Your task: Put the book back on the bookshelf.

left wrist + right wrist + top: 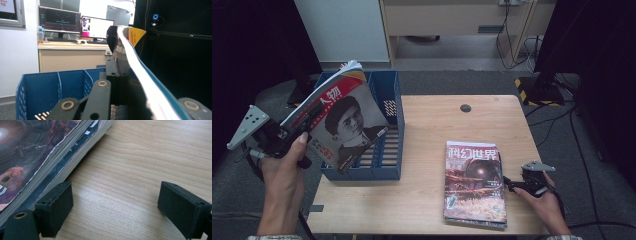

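At the table's near edge around five o'clock, right gripper (pixel 512 184) with jaws spread, empty, beside the magazine stack (pixel 474 182), at nine o'clock left gripper (pixel 304 131) clamped on a portrait magazine (pixel 344 122), tilted over the blue file rack (pixel 389 150).

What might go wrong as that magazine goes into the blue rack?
The left claw pinches the portrait magazine by one edge, so it may sag, slip or catch a divider of the blue file rack. The open right claw sits beside the magazine stack and might nudge it.
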Motion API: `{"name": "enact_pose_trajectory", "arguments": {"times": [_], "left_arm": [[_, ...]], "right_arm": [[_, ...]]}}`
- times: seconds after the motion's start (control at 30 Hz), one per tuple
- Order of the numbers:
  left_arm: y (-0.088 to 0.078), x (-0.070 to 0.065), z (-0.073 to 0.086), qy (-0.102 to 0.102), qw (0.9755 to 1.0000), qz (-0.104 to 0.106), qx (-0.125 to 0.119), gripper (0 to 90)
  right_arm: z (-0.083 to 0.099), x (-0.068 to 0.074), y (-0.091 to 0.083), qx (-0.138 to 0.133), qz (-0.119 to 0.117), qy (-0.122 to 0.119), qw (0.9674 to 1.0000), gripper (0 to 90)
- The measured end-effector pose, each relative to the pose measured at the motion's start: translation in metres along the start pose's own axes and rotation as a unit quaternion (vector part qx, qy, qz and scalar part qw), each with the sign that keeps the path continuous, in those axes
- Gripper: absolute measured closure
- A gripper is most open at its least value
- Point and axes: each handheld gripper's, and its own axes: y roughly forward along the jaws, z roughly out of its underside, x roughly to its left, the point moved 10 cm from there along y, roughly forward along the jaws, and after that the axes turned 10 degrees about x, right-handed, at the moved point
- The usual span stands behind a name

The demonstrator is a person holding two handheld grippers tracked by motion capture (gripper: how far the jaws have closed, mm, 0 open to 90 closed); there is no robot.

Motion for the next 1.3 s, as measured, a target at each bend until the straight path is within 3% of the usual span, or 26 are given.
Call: {"name": "enact_pose_trajectory", "arguments": {"times": [1.3], "left_arm": [[-0.02, 0.025, -0.003, -0.009, 0.9996, -0.026, -0.008, 86.5]], "right_arm": [[0.0, 0.0, 0.0, -0.001, 0.0, -0.001, 1.0, 13.1]]}}
